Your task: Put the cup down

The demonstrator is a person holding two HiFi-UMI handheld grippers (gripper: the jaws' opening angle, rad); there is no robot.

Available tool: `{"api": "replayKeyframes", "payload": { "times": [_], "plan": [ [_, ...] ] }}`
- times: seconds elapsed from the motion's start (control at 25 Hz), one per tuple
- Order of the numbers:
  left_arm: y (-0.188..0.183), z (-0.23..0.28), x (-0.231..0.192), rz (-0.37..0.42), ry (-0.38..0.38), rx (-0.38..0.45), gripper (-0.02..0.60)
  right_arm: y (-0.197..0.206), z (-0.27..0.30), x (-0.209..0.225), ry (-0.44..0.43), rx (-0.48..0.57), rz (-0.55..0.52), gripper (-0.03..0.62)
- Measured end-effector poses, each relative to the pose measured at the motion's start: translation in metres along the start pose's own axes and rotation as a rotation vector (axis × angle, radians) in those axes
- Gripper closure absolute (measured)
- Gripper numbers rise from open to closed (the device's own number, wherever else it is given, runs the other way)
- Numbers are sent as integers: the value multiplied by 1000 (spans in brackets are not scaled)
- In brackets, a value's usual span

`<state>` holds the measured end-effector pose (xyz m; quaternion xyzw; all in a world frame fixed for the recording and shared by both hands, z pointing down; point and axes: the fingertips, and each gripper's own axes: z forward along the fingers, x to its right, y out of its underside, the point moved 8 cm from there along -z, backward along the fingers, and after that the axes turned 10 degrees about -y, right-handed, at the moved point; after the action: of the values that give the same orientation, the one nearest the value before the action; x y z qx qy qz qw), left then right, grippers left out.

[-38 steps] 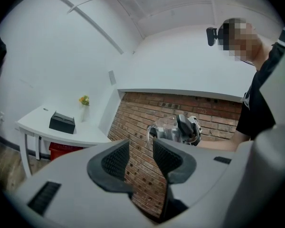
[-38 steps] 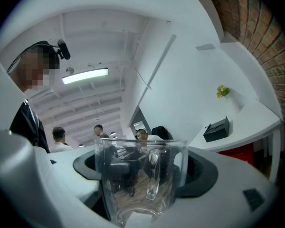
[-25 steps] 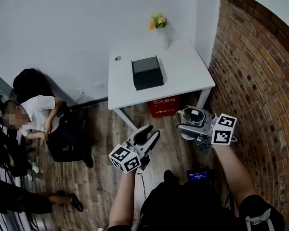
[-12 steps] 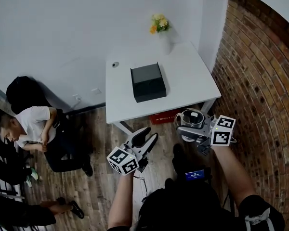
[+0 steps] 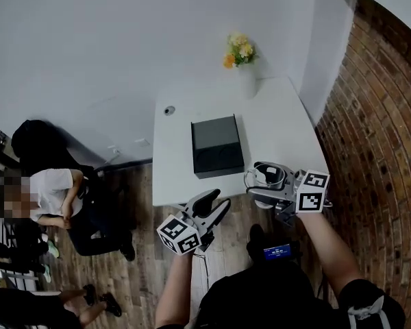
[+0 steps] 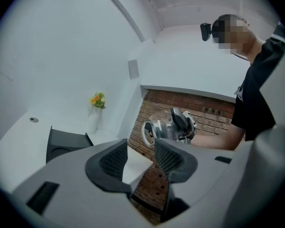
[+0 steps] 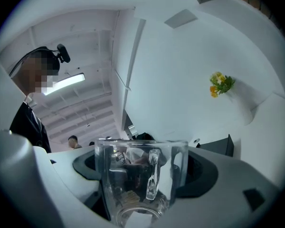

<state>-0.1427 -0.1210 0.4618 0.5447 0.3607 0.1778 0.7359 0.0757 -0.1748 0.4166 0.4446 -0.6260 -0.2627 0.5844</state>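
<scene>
My right gripper [image 5: 263, 184] is shut on a clear glass cup with a handle [image 5: 269, 175], held upright at the near right edge of the white table [image 5: 277, 125]. In the right gripper view the cup [image 7: 140, 175] fills the space between the pads, its handle facing the camera. My left gripper [image 5: 217, 201] hovers just in front of the table's near edge. Its jaws have just been opening and nothing is between them. The left gripper view shows its own gripper [image 6: 140, 158] with the cup [image 6: 160, 126] off to the right.
A black box [image 5: 218, 146] sits mid-table. A vase of yellow flowers [image 5: 241, 55] stands at the table's back edge and a small round fitting [image 5: 168, 110] at its back left. A brick wall [image 5: 380, 149] runs along the right. A person [image 5: 51, 194] sits on the floor at left.
Both grippers have moved forward towards the table, the cup going along in the right one. The cup now hangs at the table's near edge instead of over the floor.
</scene>
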Motion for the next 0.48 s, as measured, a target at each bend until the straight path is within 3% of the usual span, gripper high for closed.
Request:
{"api": "replayKeyframes", "payload": {
  "times": [0.48],
  "plan": [
    [-31,79,-44,-7,-26,2,399,-42,14,94,-72,-41,48,164]
  ]
}}
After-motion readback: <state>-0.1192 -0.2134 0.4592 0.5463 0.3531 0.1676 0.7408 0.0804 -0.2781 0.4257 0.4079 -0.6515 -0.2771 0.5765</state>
